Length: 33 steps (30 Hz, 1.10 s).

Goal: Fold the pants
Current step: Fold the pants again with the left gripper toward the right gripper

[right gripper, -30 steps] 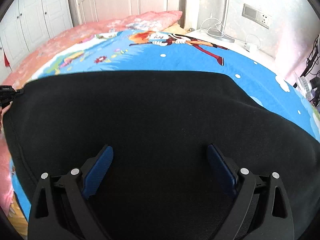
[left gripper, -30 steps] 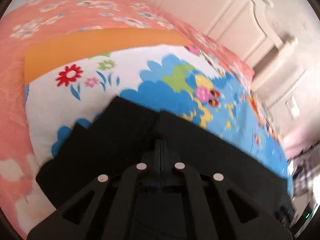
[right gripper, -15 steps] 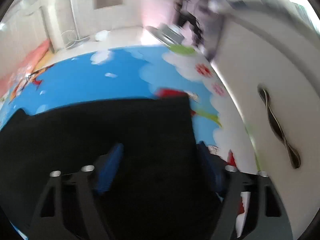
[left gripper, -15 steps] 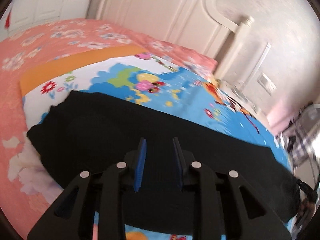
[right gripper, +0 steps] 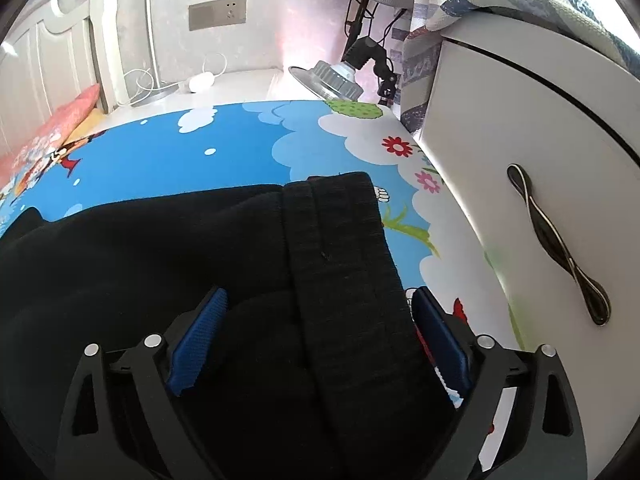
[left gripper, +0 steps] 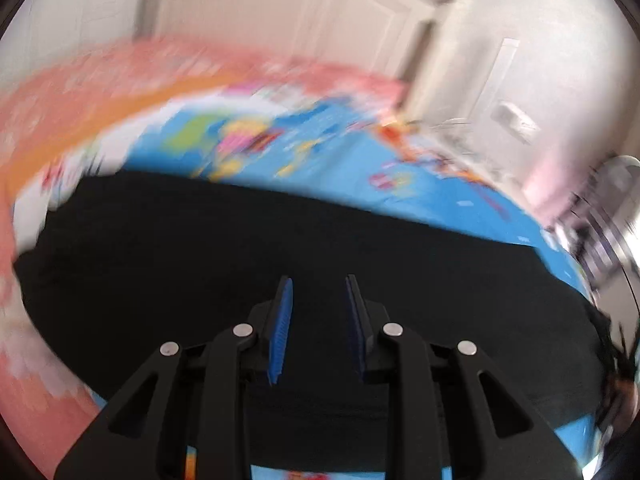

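**Black pants flat on the cartoon bedspread, both tools over them**

We see the black pants (right gripper: 200, 264) lying spread on the bed, on a blue cartoon bedspread (right gripper: 168, 156) printed with clouds and flowers. Taking the pants as our landmark: the waistband end (right gripper: 340, 240), a ribbed grey-black band, is the end nearest the white cabinet (right gripper: 520, 160), whose dark wavy handle (right gripper: 560, 248) shows beyond the bedspread's edge.

Our right hand-held gripper (right gripper: 318, 320) hangs over that waistband end with its blue pads set wide apart and opening; the band lies between them, but the pads do not press on it. Our left hand-held gripper (left gripper: 318, 312) is over the middle of the pants (left gripper: 280, 260) with its blue pads a narrow gap apart and nothing clamped; that view is blurred.

Beyond the pants, past the bedspread, stand a white headboard (right gripper: 44, 52), a pink pillow (right gripper: 52, 128), a clamp lamp (right gripper: 332, 76) and a wall socket plate (right gripper: 218, 12). A patterned cloth (right gripper: 540, 0) lies on top of the cabinet. We see no containers, and we can read no writing or labels anywhere.
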{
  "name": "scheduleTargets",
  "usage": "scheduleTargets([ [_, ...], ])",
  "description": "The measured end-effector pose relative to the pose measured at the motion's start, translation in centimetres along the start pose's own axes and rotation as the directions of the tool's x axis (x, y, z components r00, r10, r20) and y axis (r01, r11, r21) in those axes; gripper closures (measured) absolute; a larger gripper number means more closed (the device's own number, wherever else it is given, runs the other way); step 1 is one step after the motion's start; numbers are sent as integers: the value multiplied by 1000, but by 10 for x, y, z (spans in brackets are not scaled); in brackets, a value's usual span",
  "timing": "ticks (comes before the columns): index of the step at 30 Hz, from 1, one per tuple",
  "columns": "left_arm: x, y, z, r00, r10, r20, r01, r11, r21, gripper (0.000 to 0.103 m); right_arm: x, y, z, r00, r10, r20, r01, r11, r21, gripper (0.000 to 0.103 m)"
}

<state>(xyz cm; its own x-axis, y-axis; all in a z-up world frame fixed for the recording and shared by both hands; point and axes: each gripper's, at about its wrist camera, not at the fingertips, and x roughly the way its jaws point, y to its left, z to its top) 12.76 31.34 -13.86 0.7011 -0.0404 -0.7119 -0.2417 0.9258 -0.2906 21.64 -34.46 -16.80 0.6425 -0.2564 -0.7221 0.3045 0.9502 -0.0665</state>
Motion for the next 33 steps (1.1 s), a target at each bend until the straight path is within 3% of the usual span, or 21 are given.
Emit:
scheduleTargets([
  [1,7,18,-1,1000,22,-16,-23,998,-60,77,0,0,2,1000,-7,-7,7,1000,1,12],
  [2,7,43,-2,1000,-18,14,20,990,-137,86,-2,1,4,999,-27,-25,27,1000,8,11],
  [4,1,77,0,999,-3,44,14,970,-242,82,-13,6,10,997,-66,-43,67,997,24,11],
  [5,-10,99,1,997,-9,83,34,953,-301,82,-27,15,15,997,-78,-10,78,997,22,11],
  [7,-40,132,3,982,-49,184,115,924,-364,77,-54,40,21,998,-31,60,31,1000,-5,11],
  [9,-62,154,6,972,-19,233,109,918,-382,68,-82,86,25,990,104,96,-97,992,-75,10],
  [12,-82,191,3,958,-54,282,185,867,-463,68,-111,158,23,964,238,115,-216,960,-178,5],
  [15,-78,206,-4,941,-167,295,297,826,-480,69,-134,239,9,915,388,109,-345,894,-286,5],
  [16,-72,206,-4,941,-199,272,311,826,-471,67,-140,262,5,898,431,88,-383,865,-324,5],
  [17,-61,202,-6,954,-206,218,287,842,-456,67,-149,291,-4,876,477,70,-421,827,-372,5],
  [20,-44,201,-10,990,-49,132,106,877,-469,68,-165,362,-28,820,572,3,-504,724,-471,5],
  [21,-42,203,-11,993,-6,117,61,875,-480,75,-168,380,-34,799,601,-21,-533,691,-488,5],
  [22,-42,204,-11,993,21,115,39,868,-494,75,-168,401,-41,766,641,-51,-575,648,-500,5],
  [23,-48,200,-8,989,41,143,35,869,-494,79,-164,416,-45,763,643,-60,-584,647,-490,5],
  [25,-62,180,5,973,30,227,66,912,-405,79,-153,441,-51,771,627,-107,-599,658,-457,5],
  [27,-63,149,23,957,-96,273,176,942,-286,73,-140,466,-63,783,599,-165,-597,650,-470,7],
  [28,-61,135,31,944,-187,273,253,939,-232,67,-136,474,-69,801,575,-167,-573,654,-494,7],
  [29,-53,123,41,915,-310,258,363,911,-196,61,-131,482,-78,829,534,-166,-532,661,-529,7],
  [31,-36,116,56,872,-422,246,474,853,-217,60,-123,484,-87,848,496,-187,-509,664,-547,7],
  [32,-20,113,67,863,-457,217,500,836,-225,59,-123,482,-87,847,498,-188,-512,667,-541,7],
  [33,-2,114,75,881,-442,167,471,846,-249,58,-121,482,-87,849,494,-188,-510,670,-540,7],
])
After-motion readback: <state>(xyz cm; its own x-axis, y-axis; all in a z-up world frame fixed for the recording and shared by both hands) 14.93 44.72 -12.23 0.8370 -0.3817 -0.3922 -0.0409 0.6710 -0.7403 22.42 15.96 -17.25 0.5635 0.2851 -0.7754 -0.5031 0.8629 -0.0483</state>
